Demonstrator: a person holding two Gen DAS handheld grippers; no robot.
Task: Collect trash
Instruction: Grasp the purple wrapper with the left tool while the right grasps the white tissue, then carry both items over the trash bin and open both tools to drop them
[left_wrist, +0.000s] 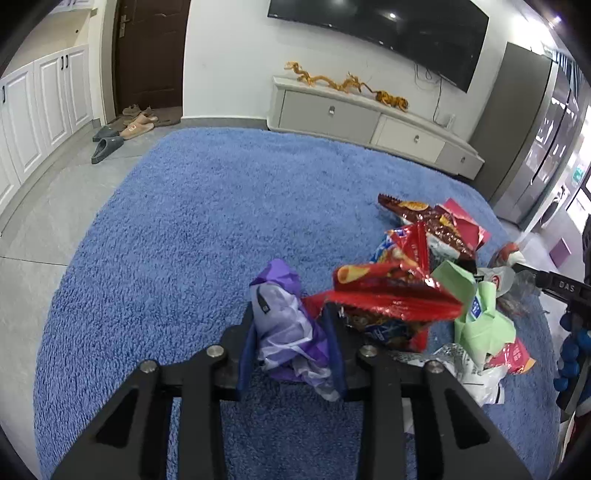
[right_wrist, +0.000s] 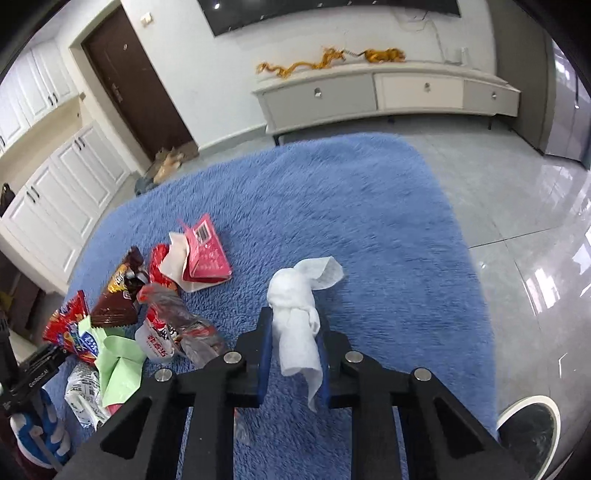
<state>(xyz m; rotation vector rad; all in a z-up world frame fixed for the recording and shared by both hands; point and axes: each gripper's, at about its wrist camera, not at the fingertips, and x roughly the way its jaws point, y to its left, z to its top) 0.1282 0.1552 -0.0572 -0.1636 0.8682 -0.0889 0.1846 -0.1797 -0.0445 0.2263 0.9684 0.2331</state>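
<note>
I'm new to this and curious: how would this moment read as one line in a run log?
left gripper: shut on purple wrapper | right gripper: shut on white tissue | trash pile: on blue rug

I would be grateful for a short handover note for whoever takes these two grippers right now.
Left gripper: shut on a crumpled purple and white plastic wrapper, above the shaggy blue rug.
Right gripper: shut on a rolled white paper tissue, over the same rug.
Still lying on the rug: a heap of wrappers, among them a long red foil snack bag, a pale green paper packet, a brown foil chip bag and a pink printed carton.
A round white-rimmed bin stands at the rug's edge by the right gripper.
Done: two pieces picked. Left: drop both, then clear the heap.
</note>
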